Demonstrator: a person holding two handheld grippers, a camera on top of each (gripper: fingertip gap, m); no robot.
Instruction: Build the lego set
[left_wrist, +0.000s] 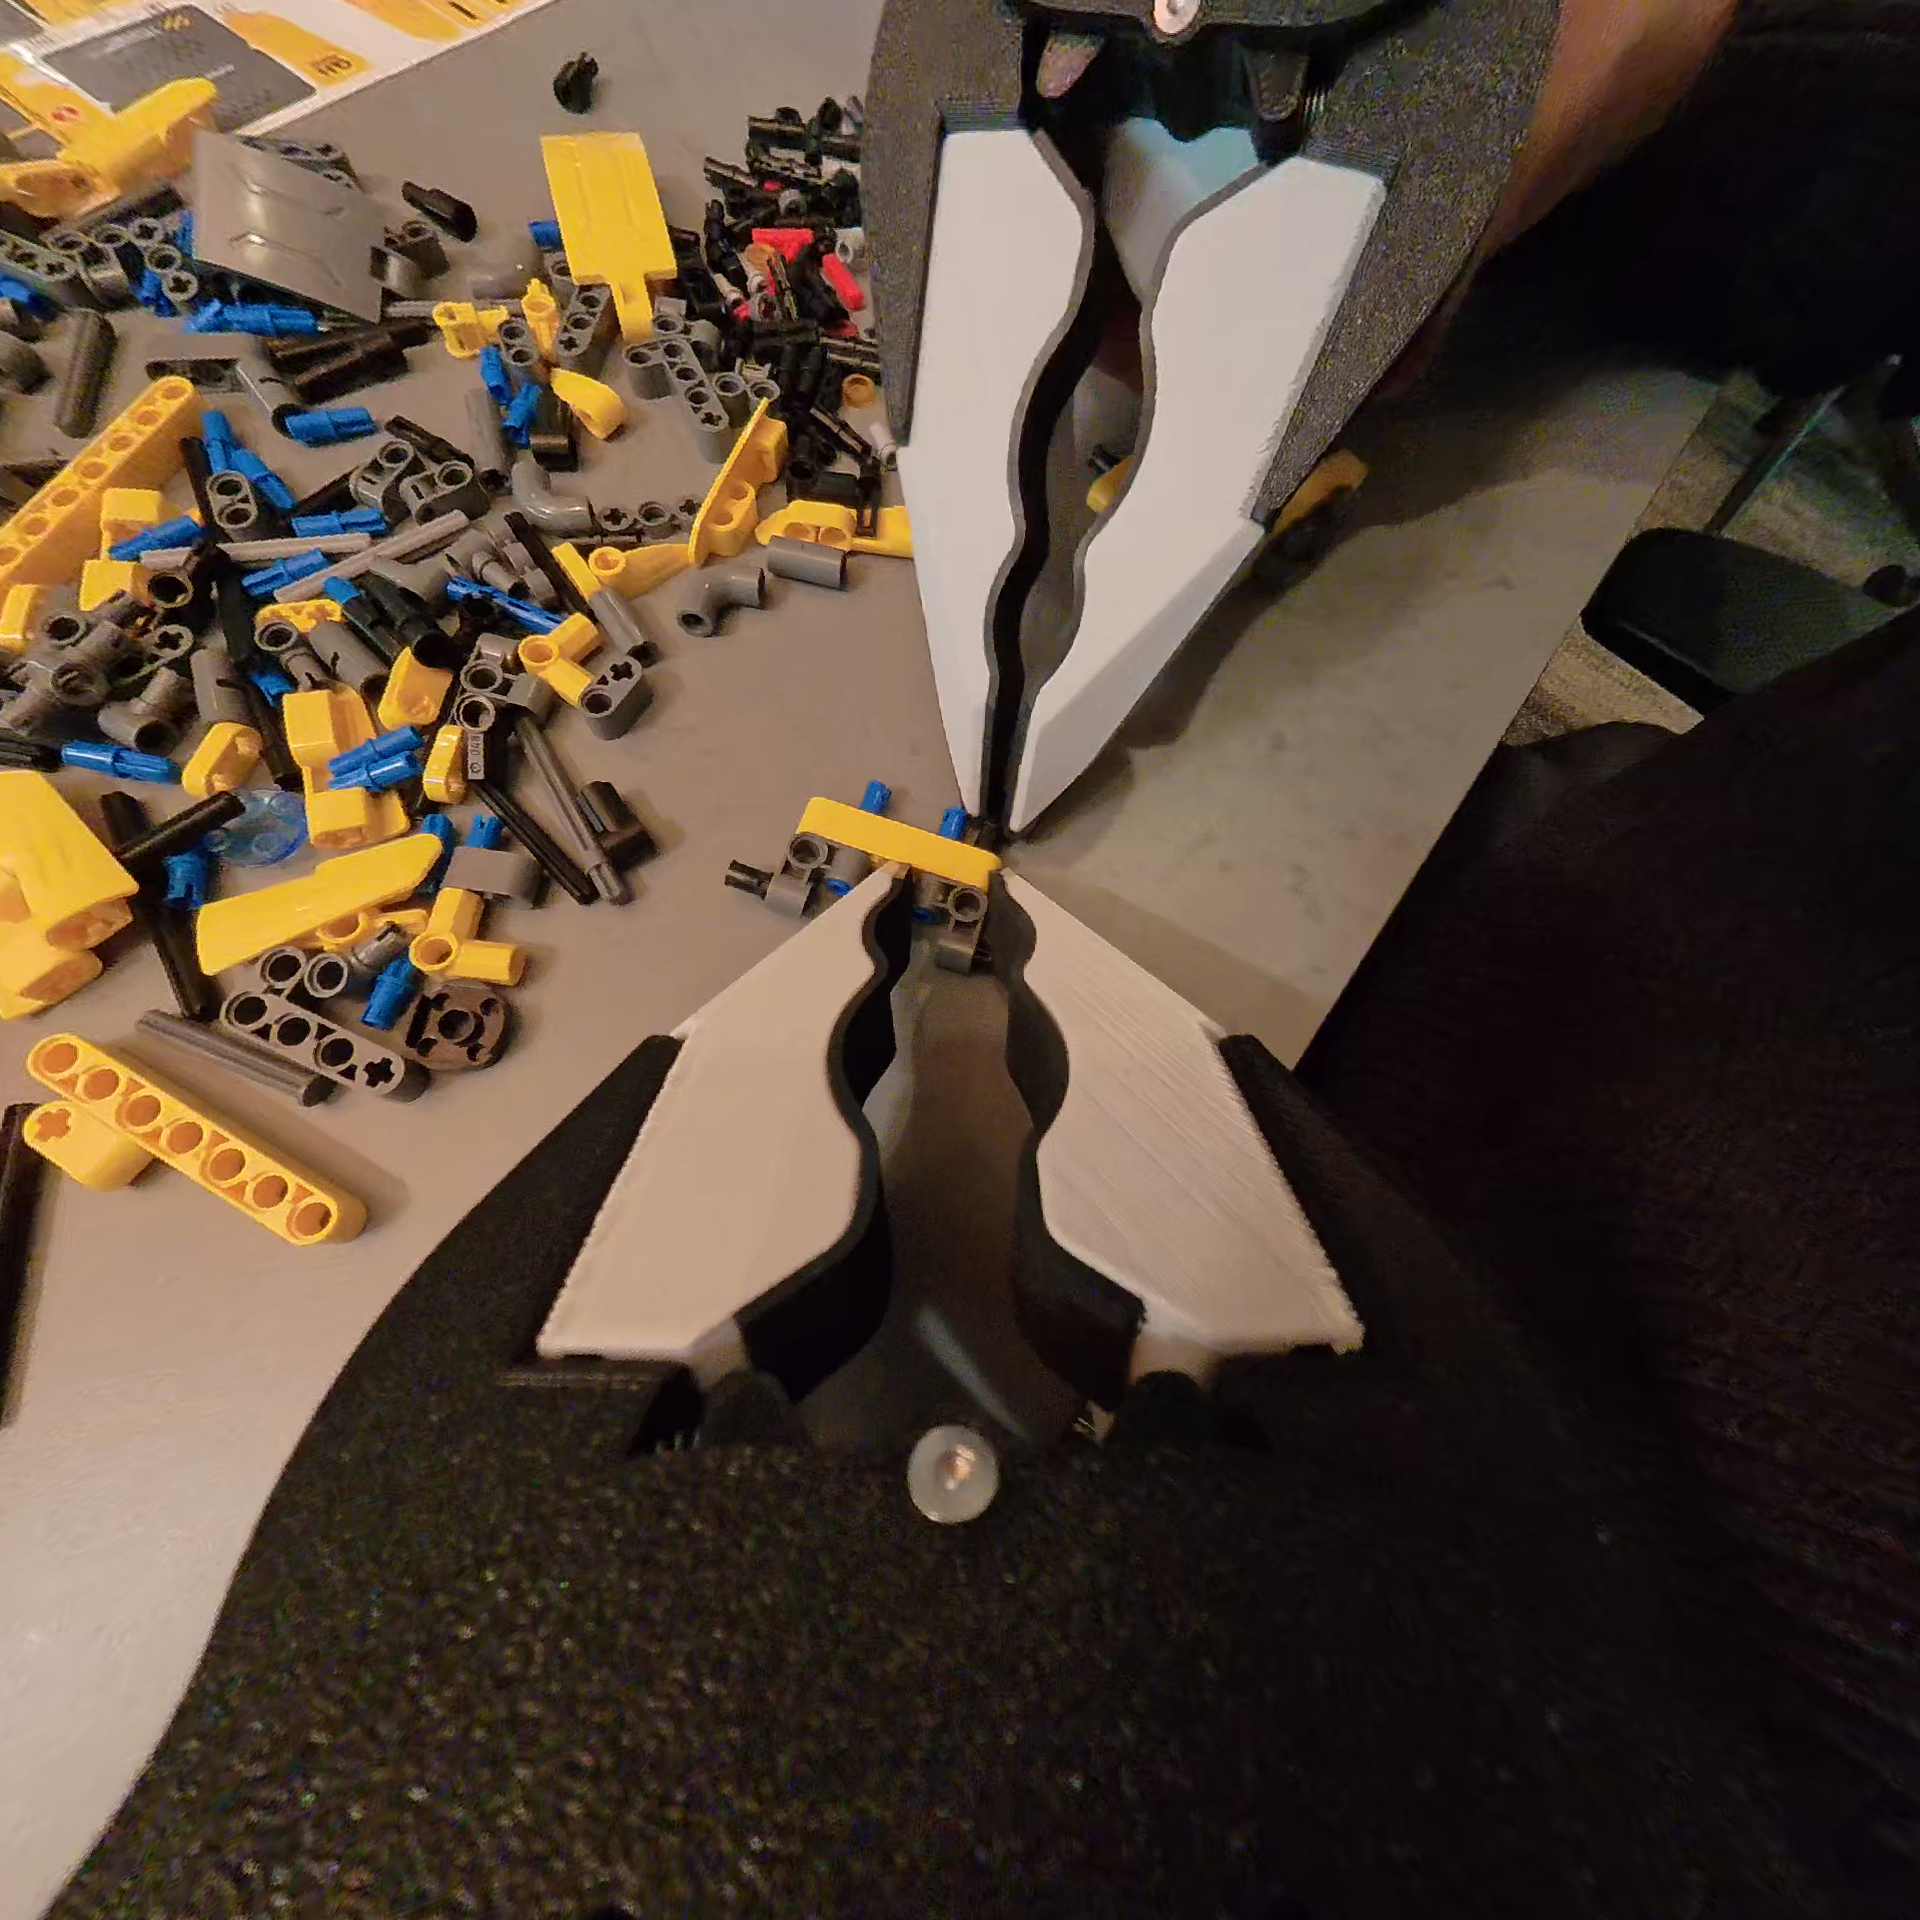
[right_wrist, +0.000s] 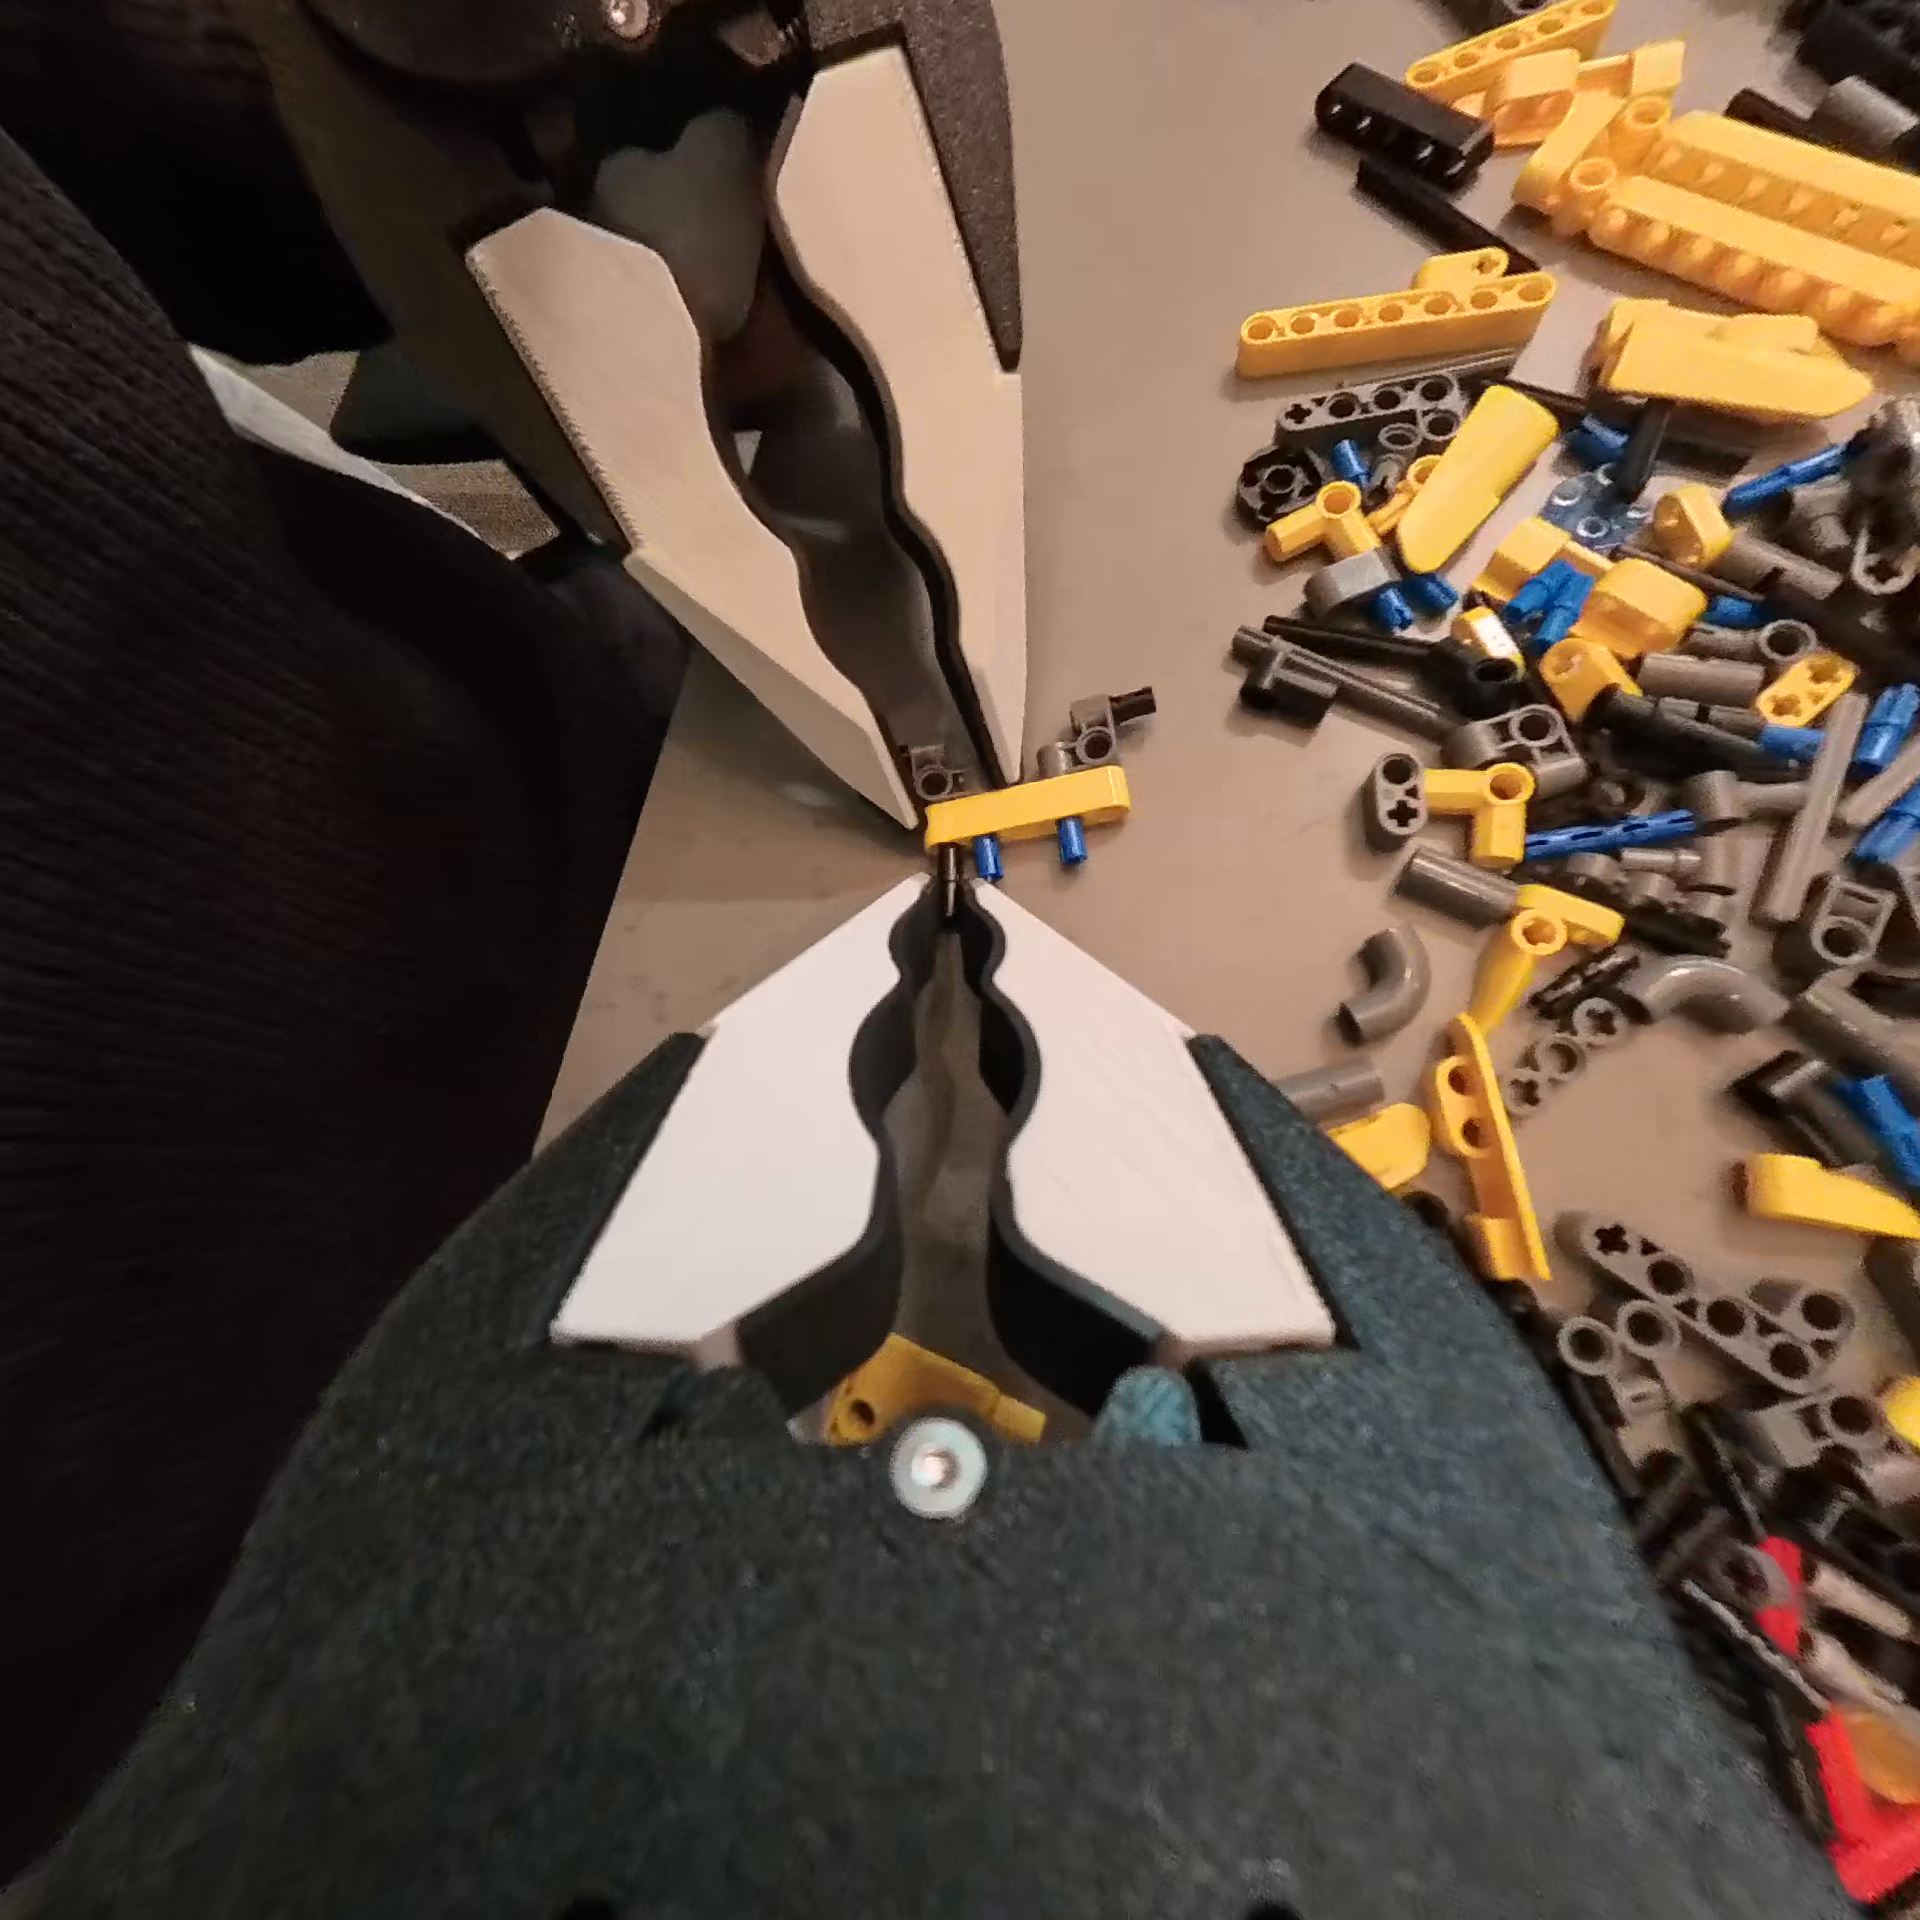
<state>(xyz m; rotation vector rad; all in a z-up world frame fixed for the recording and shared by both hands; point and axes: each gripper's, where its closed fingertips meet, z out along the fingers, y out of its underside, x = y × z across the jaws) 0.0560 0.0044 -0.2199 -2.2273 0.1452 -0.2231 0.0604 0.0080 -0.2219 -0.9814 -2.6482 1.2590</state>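
My left gripper (left_wrist: 948, 881) is shut on a small assembly: a short yellow beam (left_wrist: 894, 836) with grey connectors (left_wrist: 795, 873) and blue pins (left_wrist: 876, 798), held just above the grey table (left_wrist: 1247, 790). My right gripper (left_wrist: 994, 826) comes in from the top, tip to tip with the left. In the right wrist view my right gripper (right_wrist: 951, 891) is shut on a small black pin (right_wrist: 949, 873), whose end meets the near end of the yellow beam (right_wrist: 1029, 805). The left gripper (right_wrist: 961, 805) grips a grey connector behind the beam.
A dense pile of loose yellow, grey, black and blue building parts (left_wrist: 364, 623) covers the table to the left, and shows at the right in the right wrist view (right_wrist: 1610, 675). A printed sheet (left_wrist: 260, 52) lies far left. The table edge (left_wrist: 1455, 883) and a person's dark clothing (left_wrist: 1662, 1143) are close. Less than 4 cm separates the two grippers' tips.
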